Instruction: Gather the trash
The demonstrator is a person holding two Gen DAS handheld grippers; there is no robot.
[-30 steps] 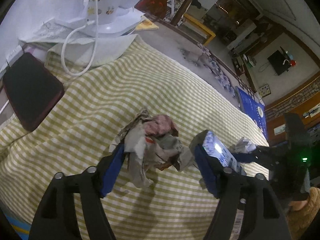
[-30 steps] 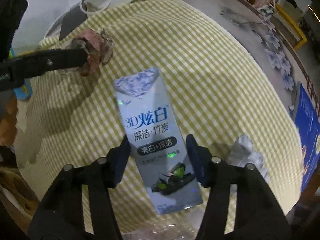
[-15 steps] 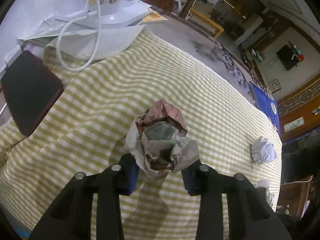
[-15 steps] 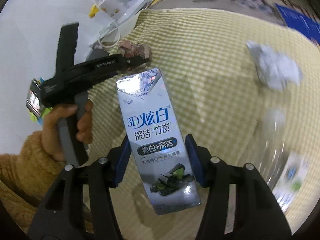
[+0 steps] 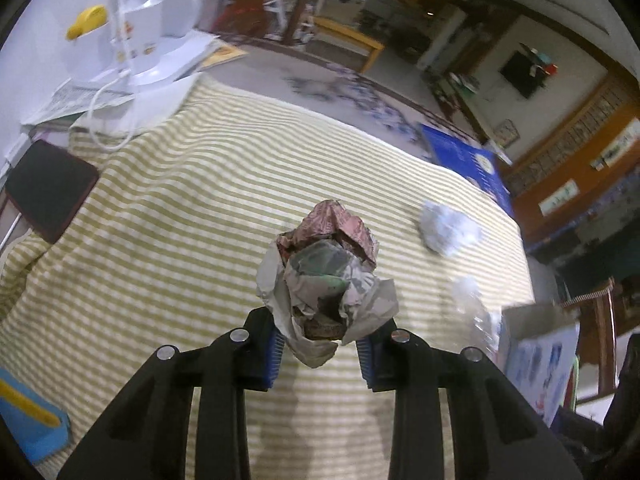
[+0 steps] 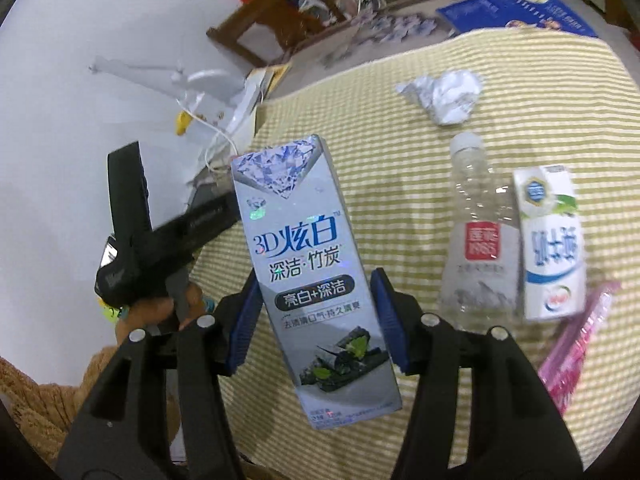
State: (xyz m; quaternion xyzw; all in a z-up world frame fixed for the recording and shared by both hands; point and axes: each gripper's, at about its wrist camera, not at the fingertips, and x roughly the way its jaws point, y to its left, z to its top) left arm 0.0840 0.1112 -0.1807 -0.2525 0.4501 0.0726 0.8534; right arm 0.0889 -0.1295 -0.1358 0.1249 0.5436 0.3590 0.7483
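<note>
1. Left gripper: blue pads clamped on a crumpled newspaper wad, held clear above the green-and-white checked cloth; jaws just drawn in around it, the last of that closing now settled.
2. Wad: reddish print on top, grey and green creases below, one loose flap hanging down between the fingers.
3. Right gripper: pads pressed on both long sides of a silver toothpaste box, box raised off the cloth and tilted, diamond print at its far end.
4. Lying on the cloth in the right wrist view: a crumpled white paper ball, a clear plastic bottle with a red label, and a white milk carton touching the bottle's side.
5. Beside the carton, at the cloth's edge: a pink wrapper, partly cut off and blurred.
6. Same white paper ball in the left wrist view, well apart from the held wad.
7. Far end of the table: a white appliance with a trailing cord; near it a dark red flat case.
8. Left of the toothpaste box: a hand in an orange-brown sleeve gripping the other gripper's black handle.
</note>
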